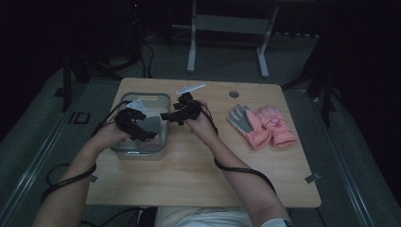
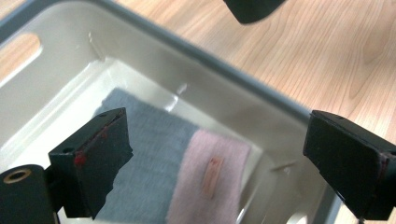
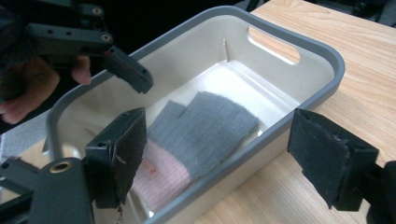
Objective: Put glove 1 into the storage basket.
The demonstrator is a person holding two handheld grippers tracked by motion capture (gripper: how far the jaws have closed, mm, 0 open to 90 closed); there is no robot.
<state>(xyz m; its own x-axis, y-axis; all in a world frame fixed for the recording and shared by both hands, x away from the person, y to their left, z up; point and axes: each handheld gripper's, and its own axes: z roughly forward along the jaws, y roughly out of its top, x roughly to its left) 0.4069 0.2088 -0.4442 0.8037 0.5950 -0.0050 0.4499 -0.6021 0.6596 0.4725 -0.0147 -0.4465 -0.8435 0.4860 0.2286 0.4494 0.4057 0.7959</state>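
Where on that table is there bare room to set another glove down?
Bare wood lies along the table's near edge, and between the bin and the pink gloves. It is crowded at the bin, where both grippers hover over a grey-and-pink glove.

One bin [image 1: 163,124], three gloves: one inside [image 3: 196,135], two [image 1: 262,124] on the table [image 1: 198,165].

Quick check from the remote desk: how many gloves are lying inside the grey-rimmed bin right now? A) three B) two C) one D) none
C: one grey-and-pink glove lies flat on the floor of the bin, while two more pink gloves lie out on the table to the right.
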